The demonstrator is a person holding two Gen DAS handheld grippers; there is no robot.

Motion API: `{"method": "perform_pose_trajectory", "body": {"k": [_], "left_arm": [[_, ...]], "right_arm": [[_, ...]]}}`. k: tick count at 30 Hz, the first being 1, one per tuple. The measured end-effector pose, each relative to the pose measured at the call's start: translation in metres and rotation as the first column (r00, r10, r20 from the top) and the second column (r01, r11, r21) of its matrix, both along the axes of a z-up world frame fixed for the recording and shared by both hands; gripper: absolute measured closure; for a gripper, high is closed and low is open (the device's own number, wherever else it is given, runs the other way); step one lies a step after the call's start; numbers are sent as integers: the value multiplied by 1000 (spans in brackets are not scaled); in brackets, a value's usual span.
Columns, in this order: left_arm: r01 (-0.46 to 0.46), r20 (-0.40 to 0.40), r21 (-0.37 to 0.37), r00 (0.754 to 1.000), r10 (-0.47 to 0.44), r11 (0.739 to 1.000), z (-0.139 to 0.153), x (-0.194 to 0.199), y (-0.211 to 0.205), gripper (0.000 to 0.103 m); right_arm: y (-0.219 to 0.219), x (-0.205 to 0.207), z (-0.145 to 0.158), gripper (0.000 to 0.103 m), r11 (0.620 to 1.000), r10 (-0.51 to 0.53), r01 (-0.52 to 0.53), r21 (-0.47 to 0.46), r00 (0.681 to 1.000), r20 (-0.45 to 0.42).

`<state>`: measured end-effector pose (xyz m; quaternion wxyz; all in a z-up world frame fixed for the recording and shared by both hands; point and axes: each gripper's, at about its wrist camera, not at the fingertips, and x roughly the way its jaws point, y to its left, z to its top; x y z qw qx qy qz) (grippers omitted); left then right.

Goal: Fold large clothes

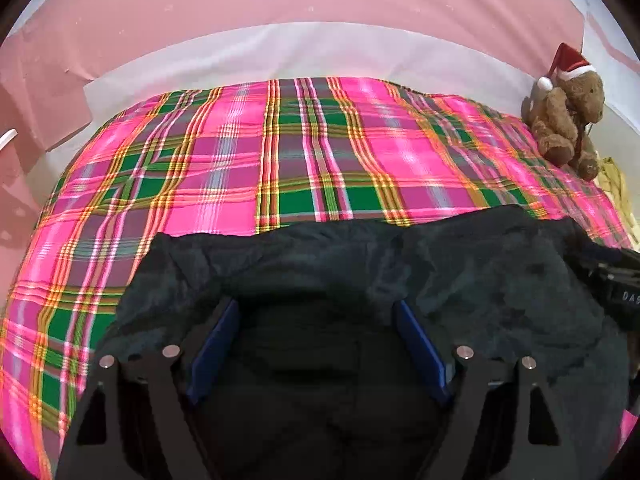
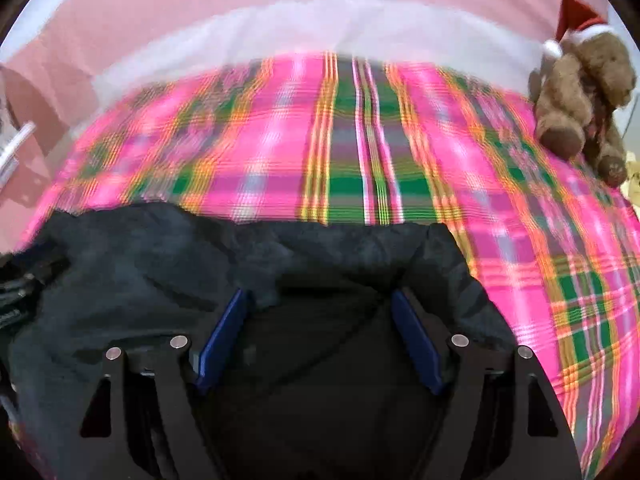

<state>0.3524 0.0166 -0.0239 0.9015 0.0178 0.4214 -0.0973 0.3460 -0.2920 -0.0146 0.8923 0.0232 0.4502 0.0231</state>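
lying on the plaid spread (image 1: 304, 152), a dark garment (image 1: 460, 280) sits under both grippers (image 1: 316, 308) (image 2: 322, 296), jaws wide, gripping nothing.

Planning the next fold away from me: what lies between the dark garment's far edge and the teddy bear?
Only bare plaid bedspread lies between the dark garment and the teddy bear, as both wrist views show.

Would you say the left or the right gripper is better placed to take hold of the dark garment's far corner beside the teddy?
Probably the right gripper: the garment's far corner beside the teddy lies just past its fingertips, open.
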Motion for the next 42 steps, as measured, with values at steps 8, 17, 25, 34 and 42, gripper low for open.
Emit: {"method": "perform_pose_trajectory", "body": {"k": [8,17,25,34,42], "left_arm": [[-29,116,31,993,25,999,37,-14,46,21],[-95,20,-101,995,98,990,-19,6,82,20],[-116,5,-86,993,116,990,-20,7,77,21],[-81,55,-109,995,87,991,-7,-14,106,34],[-107,50,-104,992,112,989,-29,-3,98,35]], "right_arm": [[60,-14,31,30,987,140,-143,71,989,40],[97,32,-40,62,988,156,-155,13,984,-87],[85,27,-30,62,989,143,-139,55,987,-78],[-46,-24,3,67,997,-59,59,46,998,2],[-53,-8,-45,77,994,-93,95,54,995,-42]]}}
